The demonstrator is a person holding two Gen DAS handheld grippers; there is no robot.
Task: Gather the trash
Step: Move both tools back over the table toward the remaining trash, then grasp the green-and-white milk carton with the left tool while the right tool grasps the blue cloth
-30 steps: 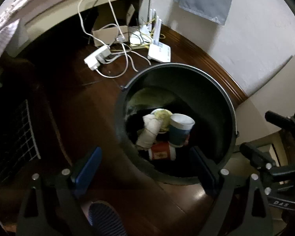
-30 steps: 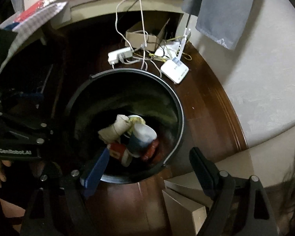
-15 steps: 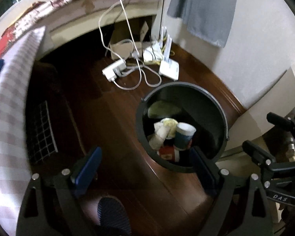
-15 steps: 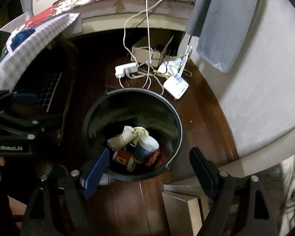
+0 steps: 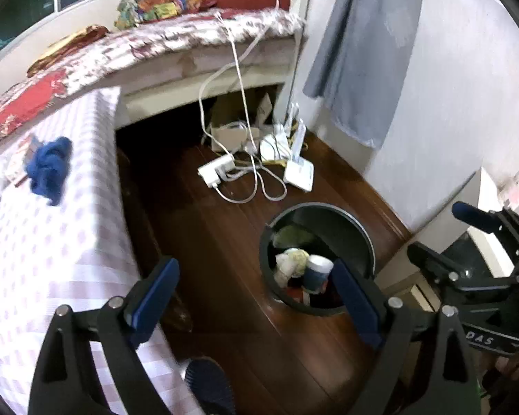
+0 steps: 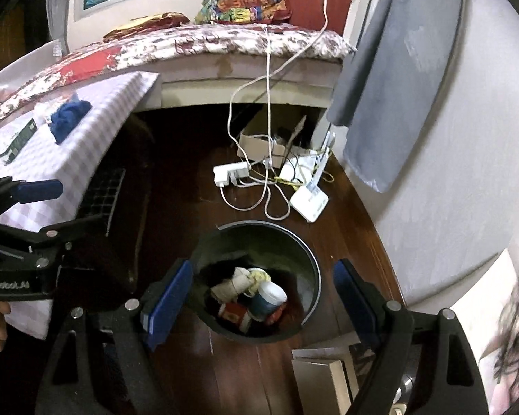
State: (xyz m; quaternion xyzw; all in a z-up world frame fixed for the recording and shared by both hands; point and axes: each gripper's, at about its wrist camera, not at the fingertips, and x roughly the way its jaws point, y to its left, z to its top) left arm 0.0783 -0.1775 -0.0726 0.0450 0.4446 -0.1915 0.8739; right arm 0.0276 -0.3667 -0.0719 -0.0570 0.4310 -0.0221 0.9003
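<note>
Left gripper (image 5: pixel 256 297) at bottom of frame — jaws wide apart, nothing between the blue pads. Black bin (image 5: pixel 358 238) right of centre on dark wood floor, holding cups and crumpled paper (image 5: pixel 289 263). Checked cloth (image 5: pixel 52 249) at left; right gripper (image 5: pixel 432 235) at right edge.

light: dim indoor | floor (image 5: pixel 225 276): dark | blur: edges, perhaps motion | distortion: strong fisheye

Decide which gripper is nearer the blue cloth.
Left. The left gripper hangs at the table's edge near the blue cloth; the right gripper hangs above the black bin, farther off.
</note>
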